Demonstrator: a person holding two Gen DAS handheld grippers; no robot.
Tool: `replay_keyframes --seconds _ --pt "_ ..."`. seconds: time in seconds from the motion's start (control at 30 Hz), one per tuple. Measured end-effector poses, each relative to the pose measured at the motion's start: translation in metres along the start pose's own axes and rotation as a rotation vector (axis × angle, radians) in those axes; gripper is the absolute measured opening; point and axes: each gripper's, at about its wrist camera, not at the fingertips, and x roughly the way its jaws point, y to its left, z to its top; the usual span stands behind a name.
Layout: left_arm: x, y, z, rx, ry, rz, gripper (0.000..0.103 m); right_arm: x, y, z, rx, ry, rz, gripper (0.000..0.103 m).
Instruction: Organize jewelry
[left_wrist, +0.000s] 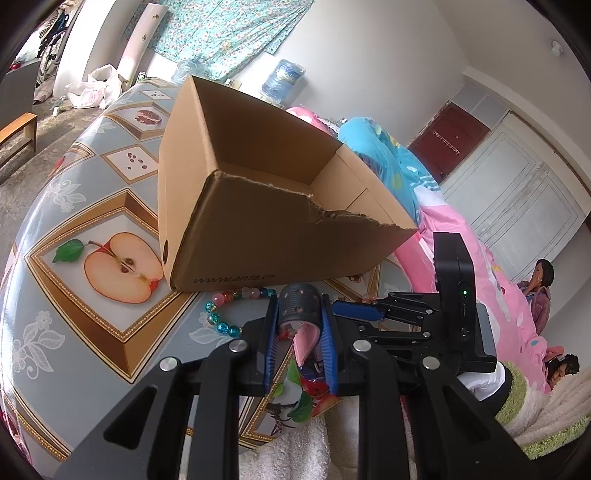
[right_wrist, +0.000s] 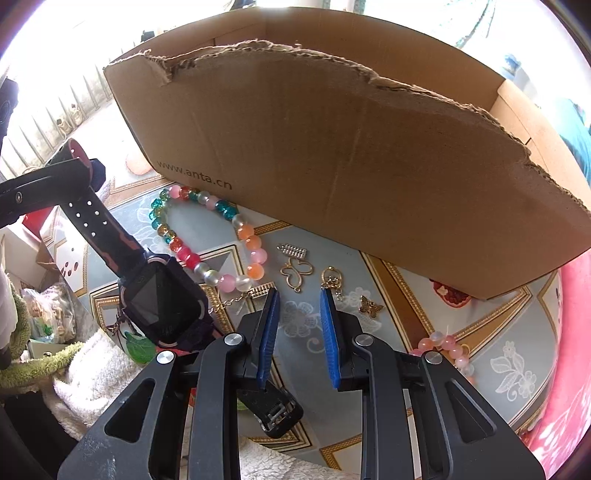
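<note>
The left gripper (left_wrist: 299, 314) pinches the perforated strap of a dark purple and pink smartwatch (right_wrist: 162, 299), so the watch hangs over the table's near edge. Just beside it, the right gripper (right_wrist: 297, 302) hovers with jaws parted and nothing between them, above the fruit-patterned tablecloth (right_wrist: 388, 314). Beyond lie gold charms (right_wrist: 295, 271) and a bracelet of coloured glass beads (right_wrist: 207, 236), touching the torn open cardboard box (right_wrist: 351, 158).
</note>
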Motion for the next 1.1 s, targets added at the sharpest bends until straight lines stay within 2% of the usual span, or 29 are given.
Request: replay_keyframes --seconds 0.1,0.13,0.33,0.63,0.77,0.93,1.1 --pt "0.0 0.0 0.0 -0.001 0.0 0.0 0.02 -0.001 -0.002 0.001 0.018 0.001 0.009 0.017" --pt "0.0 0.0 0.0 -0.001 0.0 -0.001 0.02 0.001 0.014 0.003 0.027 -0.007 0.024 0.017" --pt "0.0 -0.001 -0.001 -0.001 0.002 0.001 0.02 0.008 0.015 0.007 0.032 -0.046 0.066 0.017" --pt "-0.001 0.001 -0.002 -0.005 0.001 0.006 0.02 0.018 0.028 0.007 0.009 -0.02 0.021 0.017" --pt "-0.001 0.001 -0.002 -0.006 0.0 0.006 0.02 0.017 0.026 0.008 0.005 -0.02 -0.003 0.017" --pt "-0.001 0.001 -0.002 -0.005 0.001 0.008 0.02 0.037 0.019 -0.004 0.013 -0.02 -0.017 0.017" --pt "-0.001 0.003 -0.002 -0.006 0.0 0.01 0.02 0.035 0.011 -0.005 0.026 -0.02 -0.058 0.017"
